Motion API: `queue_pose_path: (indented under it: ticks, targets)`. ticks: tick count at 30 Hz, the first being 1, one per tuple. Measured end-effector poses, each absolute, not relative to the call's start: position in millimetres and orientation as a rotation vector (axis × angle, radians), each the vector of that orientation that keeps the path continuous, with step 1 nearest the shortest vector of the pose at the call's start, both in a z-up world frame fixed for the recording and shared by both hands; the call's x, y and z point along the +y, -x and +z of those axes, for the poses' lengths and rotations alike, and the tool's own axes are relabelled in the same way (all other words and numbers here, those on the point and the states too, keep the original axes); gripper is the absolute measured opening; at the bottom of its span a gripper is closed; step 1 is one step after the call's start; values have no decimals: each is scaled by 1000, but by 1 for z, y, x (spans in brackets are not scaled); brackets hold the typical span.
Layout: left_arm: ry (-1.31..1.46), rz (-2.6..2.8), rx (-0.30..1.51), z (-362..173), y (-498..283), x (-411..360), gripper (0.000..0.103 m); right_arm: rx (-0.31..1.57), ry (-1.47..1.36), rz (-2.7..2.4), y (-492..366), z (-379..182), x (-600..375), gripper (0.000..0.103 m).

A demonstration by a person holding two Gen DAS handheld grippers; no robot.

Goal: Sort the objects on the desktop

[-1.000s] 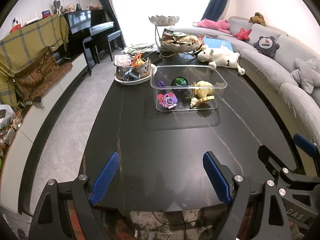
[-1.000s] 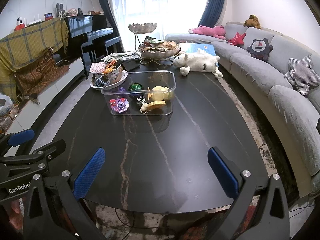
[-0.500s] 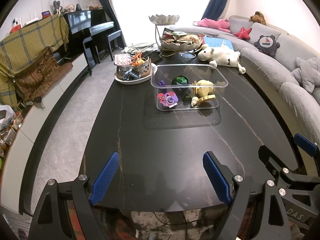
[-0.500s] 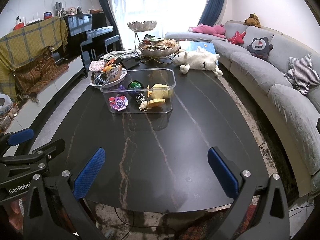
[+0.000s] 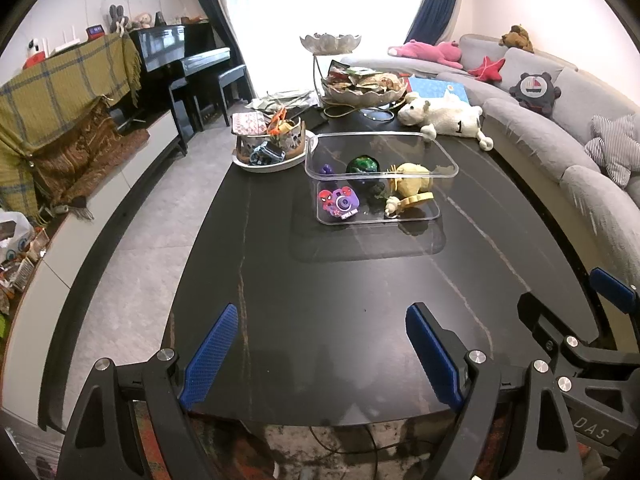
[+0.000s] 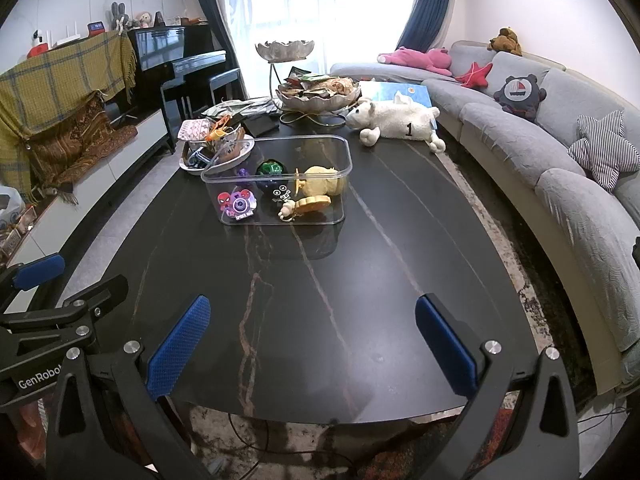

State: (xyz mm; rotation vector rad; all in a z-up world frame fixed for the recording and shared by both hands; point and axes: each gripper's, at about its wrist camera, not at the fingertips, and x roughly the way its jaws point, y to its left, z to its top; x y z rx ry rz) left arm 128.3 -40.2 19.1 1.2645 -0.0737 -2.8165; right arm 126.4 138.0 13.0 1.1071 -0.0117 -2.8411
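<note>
1. The left gripper is held above the near edge of the worktop; its fingers are spread wide apart with only bare worktop seen between them.
2. A tray of odds and ends is seen far ahead, left of the left fingers' line.
3. The clear box stands well ahead of both grippers, just right of the tray and touching or nearly touching it.
4. Inside the box, a purple toy camera, a green ball and a yellow plush are seen, left to right.
5. A white plush lies beyond the box, to its right.
6. The right gripper is held beside the left one; its fingers are likewise wide apart and empty.
</note>
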Motion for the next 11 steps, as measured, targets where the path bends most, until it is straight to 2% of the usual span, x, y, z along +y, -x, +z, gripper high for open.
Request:
queue_pose_path:
  ticks: [11]
  targets:
    - [-1274,-2818,-60,18,-128,-41,83,-6,-1111,-2843,-126,13,137,102]
